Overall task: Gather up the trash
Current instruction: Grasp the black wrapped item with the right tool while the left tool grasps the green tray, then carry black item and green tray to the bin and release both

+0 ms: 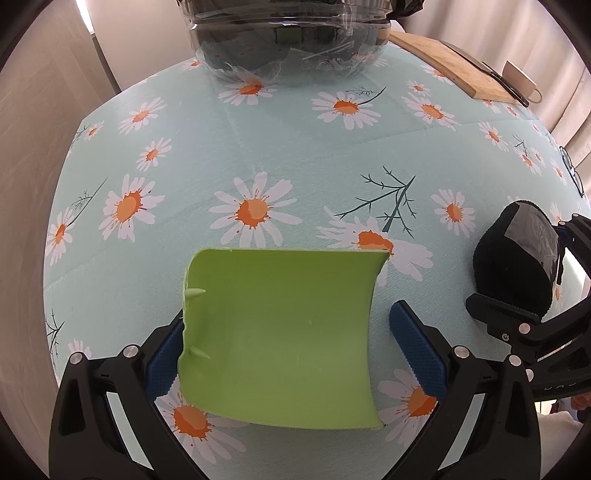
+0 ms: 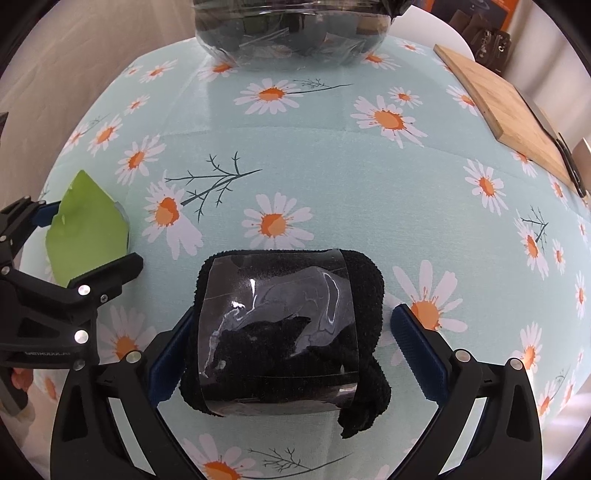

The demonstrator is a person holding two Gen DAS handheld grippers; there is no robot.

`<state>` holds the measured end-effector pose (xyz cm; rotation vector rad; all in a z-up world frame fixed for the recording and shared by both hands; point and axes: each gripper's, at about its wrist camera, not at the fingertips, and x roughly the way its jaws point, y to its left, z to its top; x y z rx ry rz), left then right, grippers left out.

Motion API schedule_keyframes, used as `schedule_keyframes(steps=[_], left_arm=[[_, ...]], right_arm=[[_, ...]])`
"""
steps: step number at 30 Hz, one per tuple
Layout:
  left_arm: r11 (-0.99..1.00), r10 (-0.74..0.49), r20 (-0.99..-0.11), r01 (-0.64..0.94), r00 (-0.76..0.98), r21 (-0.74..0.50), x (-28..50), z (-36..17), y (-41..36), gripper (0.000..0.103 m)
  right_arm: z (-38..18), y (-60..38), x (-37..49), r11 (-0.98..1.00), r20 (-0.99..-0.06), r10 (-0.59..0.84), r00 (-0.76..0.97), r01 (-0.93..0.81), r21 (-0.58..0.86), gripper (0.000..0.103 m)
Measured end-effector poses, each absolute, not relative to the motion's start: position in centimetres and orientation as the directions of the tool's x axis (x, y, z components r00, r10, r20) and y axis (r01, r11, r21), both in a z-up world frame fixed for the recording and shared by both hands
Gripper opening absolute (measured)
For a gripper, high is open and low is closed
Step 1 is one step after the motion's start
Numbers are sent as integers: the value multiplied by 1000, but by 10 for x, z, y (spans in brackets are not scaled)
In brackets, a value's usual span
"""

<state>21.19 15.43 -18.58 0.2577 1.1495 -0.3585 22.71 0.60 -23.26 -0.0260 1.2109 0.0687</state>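
A curved green plastic piece (image 1: 277, 332) lies on the daisy tablecloth between the fingers of my left gripper (image 1: 291, 350). The left pad touches its edge; the right pad stands clear, so the gripper is open. It also shows in the right wrist view (image 2: 88, 232). A black fuzzy cloth bundle wrapped in clear tape (image 2: 284, 332) lies between the fingers of my open right gripper (image 2: 291, 354), and shows in the left wrist view (image 1: 517, 266). A clear bin with a dark liner (image 1: 291, 40) stands at the far edge, also visible in the right wrist view (image 2: 291, 33).
A wooden cutting board (image 1: 454, 62) with a knife (image 1: 506, 85) lies at the far right, with a white cup (image 1: 517, 77) beside it. The board shows in the right wrist view (image 2: 517, 110). Glasses (image 1: 572, 173) lie at the right table edge.
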Motion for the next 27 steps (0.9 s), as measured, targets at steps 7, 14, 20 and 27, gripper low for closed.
schedule_keyframes(steps=[7,14,20,27], left_arm=[[912,-153,-922,411,357,8,204,-180,162,83],[923,-114,-936,384,332,23,199,-179,166,83],[948,-76,-924,315,376,50,192,-163,169,83],[971,-61,-914,237,402,39,191,-133,161,83]], right_arm=[[-222,-17,221,999,-936,40,350,-37,29,65],[-212,-44,214,995,-924,98,370,-5,103,65],[-186,-65,217,991,-895,130,426,-28,130,65],[-161,-87,222,990,-884,138,447,-81,114,65]])
